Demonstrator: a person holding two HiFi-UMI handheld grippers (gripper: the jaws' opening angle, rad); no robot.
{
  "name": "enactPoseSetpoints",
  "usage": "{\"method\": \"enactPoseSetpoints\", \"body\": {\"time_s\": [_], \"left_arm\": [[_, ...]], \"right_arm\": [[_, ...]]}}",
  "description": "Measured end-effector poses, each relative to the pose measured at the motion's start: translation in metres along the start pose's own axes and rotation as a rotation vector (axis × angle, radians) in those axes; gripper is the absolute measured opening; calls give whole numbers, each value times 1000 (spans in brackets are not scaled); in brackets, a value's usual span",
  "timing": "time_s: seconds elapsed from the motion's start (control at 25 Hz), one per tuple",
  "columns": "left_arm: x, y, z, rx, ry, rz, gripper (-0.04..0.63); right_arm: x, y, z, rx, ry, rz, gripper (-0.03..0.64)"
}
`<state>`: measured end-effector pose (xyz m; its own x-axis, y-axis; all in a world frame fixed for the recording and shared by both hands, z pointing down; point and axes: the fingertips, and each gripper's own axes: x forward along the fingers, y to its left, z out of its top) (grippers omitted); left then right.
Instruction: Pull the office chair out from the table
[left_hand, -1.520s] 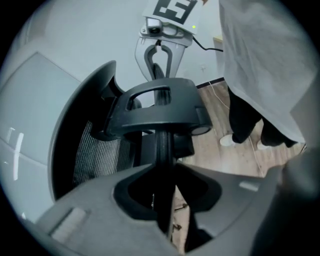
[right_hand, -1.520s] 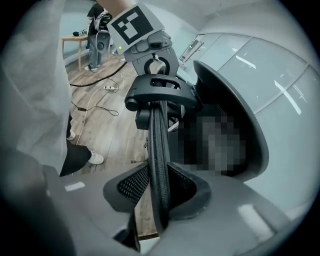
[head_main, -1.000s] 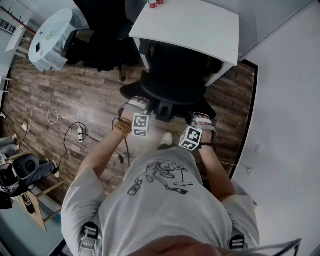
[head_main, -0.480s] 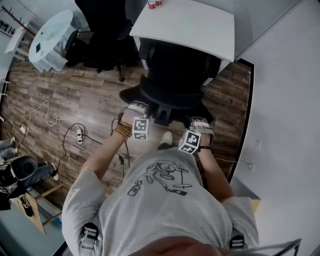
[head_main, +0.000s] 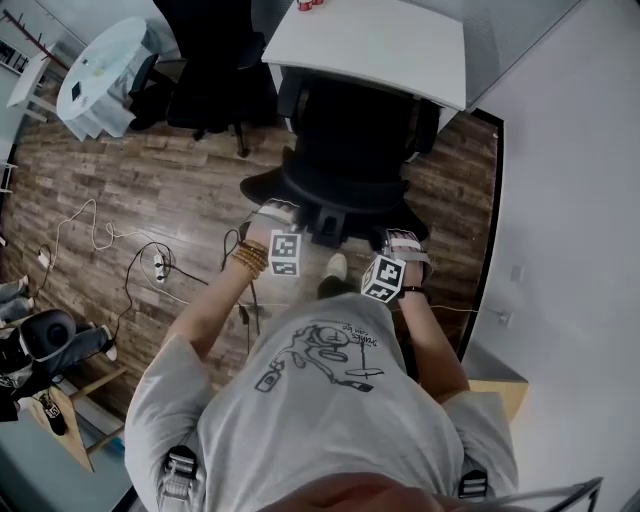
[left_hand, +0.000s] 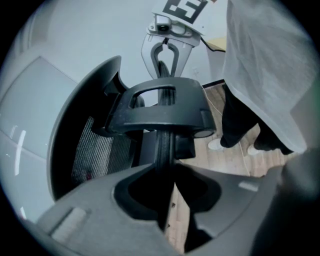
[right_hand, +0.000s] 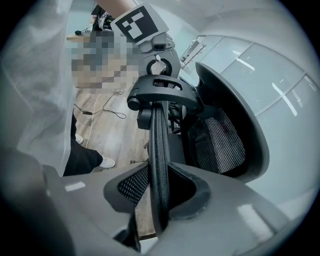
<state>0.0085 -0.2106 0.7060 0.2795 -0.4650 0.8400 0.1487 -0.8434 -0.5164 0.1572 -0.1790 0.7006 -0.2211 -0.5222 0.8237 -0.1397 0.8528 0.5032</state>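
Looking down, head view: office chair (head_main: 350, 140) stands backrest towards the person, its front still under the edge of the white table (head_main: 400, 45).
Grippers, head view: left gripper (head_main: 272, 210) and right gripper (head_main: 405, 238) sit at either end of the backrest rim (head_main: 310, 198), marker cubes facing up.
Change, head view: against a second ago the table has drawn off towards the top of the frame, while the chair has kept its place at the grippers; chair and person have come back together over the wood floor (head_main: 150, 180).
Left gripper view: jaws clenched on the thin backrest rim, which runs straight up between them; black bracket (left_hand: 160, 102) on the chair's back lies beyond, with the other gripper past it.
Right gripper view: jaws clamped on the same rim from the far end, grasping its mesh-covered edge; mesh panel (right_hand: 220, 140) curves off to the right.
Task standing, judged: pull under way and partly done; chair not yet clear of the table.
Next need, judged: an even, straight draw on both grips.
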Motion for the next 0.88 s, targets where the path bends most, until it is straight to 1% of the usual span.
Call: {"method": "enactPoseSetpoints", "body": {"time_s": [0.16, 0.32, 0.44, 0.72, 0.88], "left_arm": [[-8, -19, 2, 2, -2, 7, 106], [-20, -40, 4, -7, -5, -3, 106], [-34, -58, 2, 0, -11, 1, 106], [-64, -111, 3, 19, -36, 18, 106], [-87, -142, -2, 29, -50, 19, 107]], "right_arm": [[-8, 18, 3, -10, -3, -19, 110], [-18, 39, 7, -4, 2, -9, 112], [-28, 56, 15, -2, 6, -5, 112], [-53, 110, 30, 14, 17, 5, 112], [-70, 142, 44, 25, 27, 7, 114]]}}
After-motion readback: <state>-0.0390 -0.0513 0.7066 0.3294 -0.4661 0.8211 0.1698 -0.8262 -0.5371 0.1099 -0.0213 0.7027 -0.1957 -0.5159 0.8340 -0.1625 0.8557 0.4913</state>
